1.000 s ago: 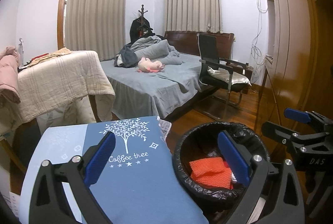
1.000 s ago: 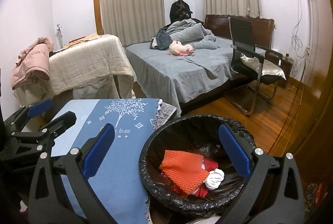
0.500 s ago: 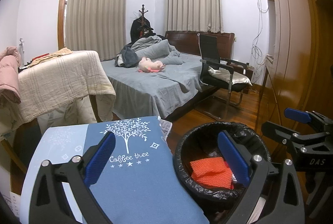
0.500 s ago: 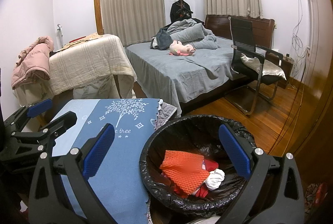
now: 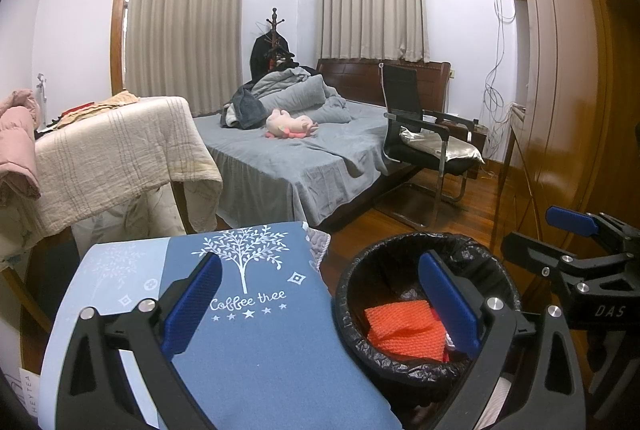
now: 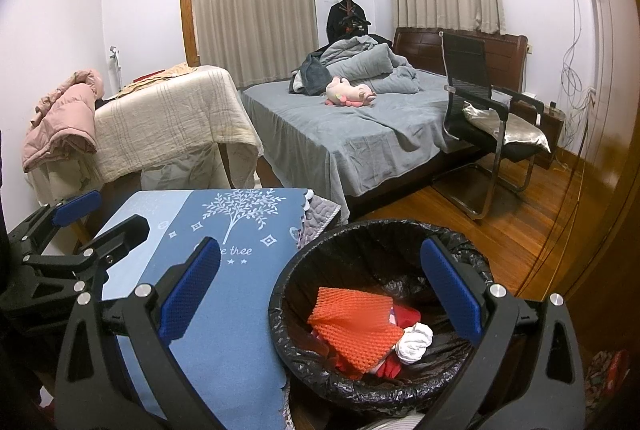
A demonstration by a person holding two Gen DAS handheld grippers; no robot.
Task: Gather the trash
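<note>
Trash: orange mesh piece, a white crumpled wad and something red lie at the bottom of the bin, which has a black liner and stands on the floor just beside the worktop
How it will handle: judged from its look, the mesh is light and limp and would sag and fold when lifted; the wad is soft and would crush; nothing seems fragile or slippery
Where to take hold: pinch a raised fold or corner of the mesh; for the liner, gather its loose crinkled rim
Left gripper: jaws wide apart, holding nothing, above the worktop edge next to the bin
Right gripper: jaws wide apart, holding nothing, over the bin's mouth
Progress: a judgement only, but with trash in the bin and both jaws bare, a drop looks done; no loose trash shows on the worktop
Worktop: covered by a blue cloth printed with a white tree, flat and bare beside the bin
Room: bedroom with a wood floor; beyond the bin a bed with a grey cover and a pink soft toy, a black chair, curtained windows, a wardrobe to the bin's right
</note>
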